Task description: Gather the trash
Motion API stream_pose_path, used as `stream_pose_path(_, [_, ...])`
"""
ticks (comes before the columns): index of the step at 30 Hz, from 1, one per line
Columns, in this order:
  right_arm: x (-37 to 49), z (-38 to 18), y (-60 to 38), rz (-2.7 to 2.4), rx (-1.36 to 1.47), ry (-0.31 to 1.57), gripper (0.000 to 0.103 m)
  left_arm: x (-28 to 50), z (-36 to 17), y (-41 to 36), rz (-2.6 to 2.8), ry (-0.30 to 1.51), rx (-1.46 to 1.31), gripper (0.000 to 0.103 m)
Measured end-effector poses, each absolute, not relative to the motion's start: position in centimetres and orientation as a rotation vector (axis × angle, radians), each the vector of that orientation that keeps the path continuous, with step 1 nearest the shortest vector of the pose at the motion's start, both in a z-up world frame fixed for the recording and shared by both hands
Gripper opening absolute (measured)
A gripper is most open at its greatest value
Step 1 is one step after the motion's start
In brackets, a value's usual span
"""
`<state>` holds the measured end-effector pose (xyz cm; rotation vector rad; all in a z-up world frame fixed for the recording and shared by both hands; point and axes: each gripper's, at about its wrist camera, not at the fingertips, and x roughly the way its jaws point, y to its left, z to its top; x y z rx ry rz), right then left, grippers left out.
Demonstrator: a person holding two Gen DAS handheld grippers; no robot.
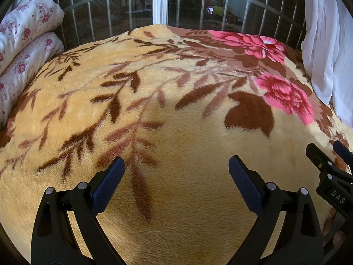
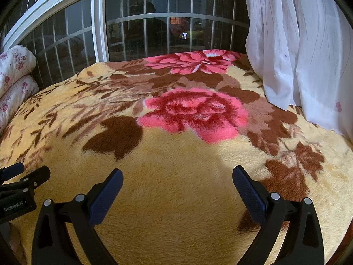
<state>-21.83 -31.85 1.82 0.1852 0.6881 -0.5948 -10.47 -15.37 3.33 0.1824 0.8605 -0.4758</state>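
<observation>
Far-left corner of the bed: two rolled quilts [image 1: 24, 50], white cotton with small pink flowers, were stacked against the window bars. Everything else on the bed was covered by one plush blanket [image 1: 187, 154], a yellow fleece with a deep pile, brown leaf sprays toward the left edge and two large pink roses toward the far-right corner. The blanket surface lay smooth and bare from the near edge to the far edge, giving wide room to move.

Left gripper [image 1: 176, 172] hovered over the near edge, its jaws spread wide with nothing between them; blue ribbed pads [image 1: 108, 185] on black arms. Right gripper [image 2: 177, 183] sat just beside it, near the same edge, jaws likewise spread and empty.

Far edge: barred window [image 2: 154, 22] with a white frame, dark glass showing reflections. Right edge: a sheer white curtain [image 2: 297, 44] hung down, its hem resting on the blanket.

No trash item could be made out in either wrist view; its location could not be told.
</observation>
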Motion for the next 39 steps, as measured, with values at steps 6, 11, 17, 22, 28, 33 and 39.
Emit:
stream_pose_path(6, [-21.89,1.78,-31.81,-0.594,0.186,0.688,0.098,-10.55,3.33,-15.42,-0.477,0.862,0.182,0.093])
stream_pose_path(11, [-21.86,1.80,-31.85,-0.592,0.186,0.689,0.098,-10.46,3.33,-15.38,-0.477,0.862,0.184,0.093])
stream_pose_path(17, [-21.99,1.57,-31.72,-0.595,0.190,0.693,0.098,-10.51,3.22,-15.45,-0.480,0.864,0.185,0.093])
stream_pose_path(22, [-21.93,1.60,-31.81,-0.593,0.190,0.695,0.098,-10.55,3.28,-15.48,-0.478,0.863,0.185,0.093])
stream_pose_path(28, [-22.12,1.47,-31.69,-0.592,0.191,0.695,0.098,-10.36,3.01,-15.49,-0.492,0.883,0.172,0.093])
stream_pose_path(33, [-21.96,1.56,-31.82,-0.591,0.190,0.697,0.098,-10.14,2.76,-15.36,-0.509,0.902,0.166,0.093])
stream_pose_path(39, [-21.96,1.56,-31.83,-0.590,0.190,0.697,0.098,-10.04,2.87,-15.45,-0.517,0.905,0.167,0.093])
